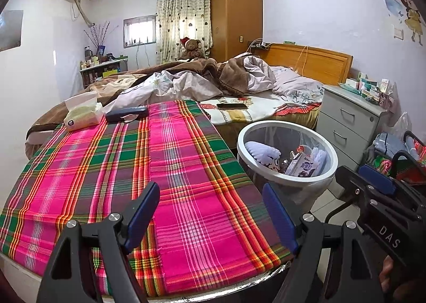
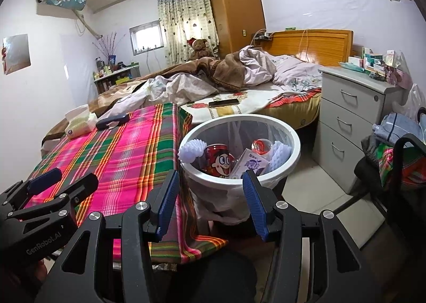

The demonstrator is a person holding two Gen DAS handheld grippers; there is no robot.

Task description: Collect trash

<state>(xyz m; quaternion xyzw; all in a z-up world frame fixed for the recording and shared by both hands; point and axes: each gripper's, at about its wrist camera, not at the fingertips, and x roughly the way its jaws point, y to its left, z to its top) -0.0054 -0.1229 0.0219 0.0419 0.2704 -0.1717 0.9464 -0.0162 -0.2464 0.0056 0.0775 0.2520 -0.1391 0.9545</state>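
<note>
Two grippers are in view, both with their blue-padded jaws spread apart and nothing between them. The left gripper (image 1: 210, 212) hovers over the plaid cloth (image 1: 159, 170) that covers the table, and no trash lies on the stretch of cloth ahead of it. The right gripper (image 2: 209, 201) points at the one white bin (image 2: 289, 162), which stands on the floor just past its fingertips and just beside the table's edge; from the left gripper the same bin sits ahead and to the right. The bin is lined with a clear bag and holds several pieces of trash: one red can with a cartoon face (image 2: 219, 160), one purple-and-white drink carton (image 2: 249, 166), one red-and-white round wrapper or cup (image 2: 261, 147) behind it that is too crumpled to name surely, and two white foam nets, one at the left rim (image 2: 191, 151) and one at the right (image 2: 279, 154). At the far end of the cloth, well ahead and to the left of both grippers, lie one tissue pack (image 1: 84, 114) and one dark flat case (image 1: 127, 114) just beside it. Further on, one phone (image 2: 223, 102) rests on the bed. To the right of the bin stands one grey cabinet (image 2: 351, 130) with three drawers.
</note>
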